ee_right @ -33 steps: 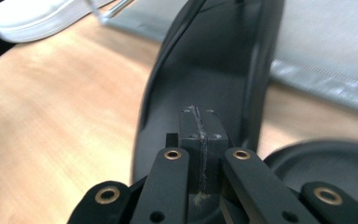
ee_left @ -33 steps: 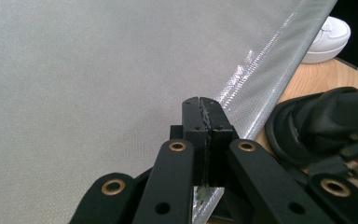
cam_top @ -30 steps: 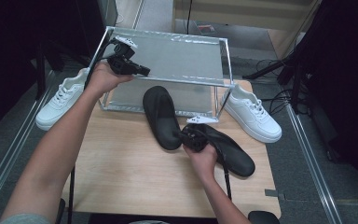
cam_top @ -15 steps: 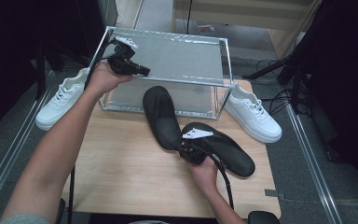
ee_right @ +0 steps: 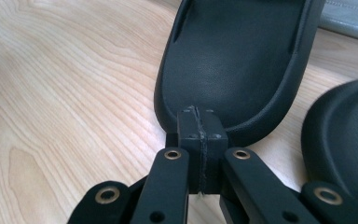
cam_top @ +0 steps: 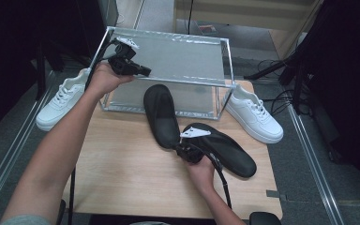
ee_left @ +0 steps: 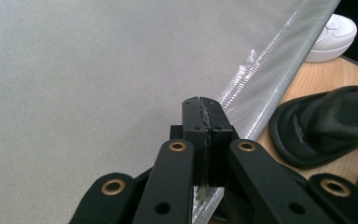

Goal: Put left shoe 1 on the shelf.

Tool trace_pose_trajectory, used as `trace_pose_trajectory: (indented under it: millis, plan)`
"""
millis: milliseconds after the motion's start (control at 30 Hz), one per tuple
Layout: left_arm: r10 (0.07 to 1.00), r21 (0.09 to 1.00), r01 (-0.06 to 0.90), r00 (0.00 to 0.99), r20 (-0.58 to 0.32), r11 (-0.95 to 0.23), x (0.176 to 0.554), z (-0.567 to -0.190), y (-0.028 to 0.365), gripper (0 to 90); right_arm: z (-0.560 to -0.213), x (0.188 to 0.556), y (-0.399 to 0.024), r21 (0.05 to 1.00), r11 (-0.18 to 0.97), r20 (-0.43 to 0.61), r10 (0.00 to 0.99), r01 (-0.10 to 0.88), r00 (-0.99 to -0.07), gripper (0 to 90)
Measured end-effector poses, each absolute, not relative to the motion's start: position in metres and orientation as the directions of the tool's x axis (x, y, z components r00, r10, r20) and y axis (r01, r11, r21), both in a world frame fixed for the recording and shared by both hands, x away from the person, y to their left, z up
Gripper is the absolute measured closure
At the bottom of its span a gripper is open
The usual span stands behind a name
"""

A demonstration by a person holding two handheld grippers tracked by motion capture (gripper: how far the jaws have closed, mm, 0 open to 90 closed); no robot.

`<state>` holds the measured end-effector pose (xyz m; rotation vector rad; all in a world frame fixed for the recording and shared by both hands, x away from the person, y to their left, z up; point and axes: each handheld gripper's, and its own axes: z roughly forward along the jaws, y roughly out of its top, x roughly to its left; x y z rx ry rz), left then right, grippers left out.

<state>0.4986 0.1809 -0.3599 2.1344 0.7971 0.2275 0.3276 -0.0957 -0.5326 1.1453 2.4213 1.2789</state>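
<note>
Lying flat on the wooden table (cam_top: pixel 122 173), two black insoles are the things at hand. The nearer insole (cam_top: pixel 161 112) runs from the front of the rack toward the person, its concave face up, and the right gripper view shows its rounded end (ee_right: pixel 233 70) directly ahead of the jaws. The second insole (cam_top: pixel 227 149) lies just to its right, angled away toward the table's right edge; the two lie close together at their near ends, though whether they touch cannot be told.

The right gripper (cam_top: pixel 183 149) sits low at the near end of the first insole, its jaws pressed together with nothing between them; the closed tips (ee_right: pixel 200 123) stand at the insole's rim without gripping it.

The left gripper (cam_top: pixel 143 72) is held up over the left front corner of the metal rack (cam_top: pixel 168 56), a silvery mesh shelf on a frame. Its jaws are likewise closed on nothing, their tips (ee_left: pixel 204 112) above the mesh near the shelf's front edge.

One white sneaker (cam_top: pixel 61 101) rests left of the rack, beyond the table's edge, and another white sneaker (cam_top: pixel 253 115) stands to the right of the rack.
</note>
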Motion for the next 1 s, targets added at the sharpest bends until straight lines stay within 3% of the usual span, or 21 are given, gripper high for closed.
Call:
trace_pose_trajectory:
  millis: [1000]
  plan:
    - [0.609,0.764,0.461,0.785,-0.114,-0.451,0.499,-0.361,0.182,90.0,-0.526,0.381,-0.044,0.809,0.236,0.232,0.713,0.538,-0.661,90.0]
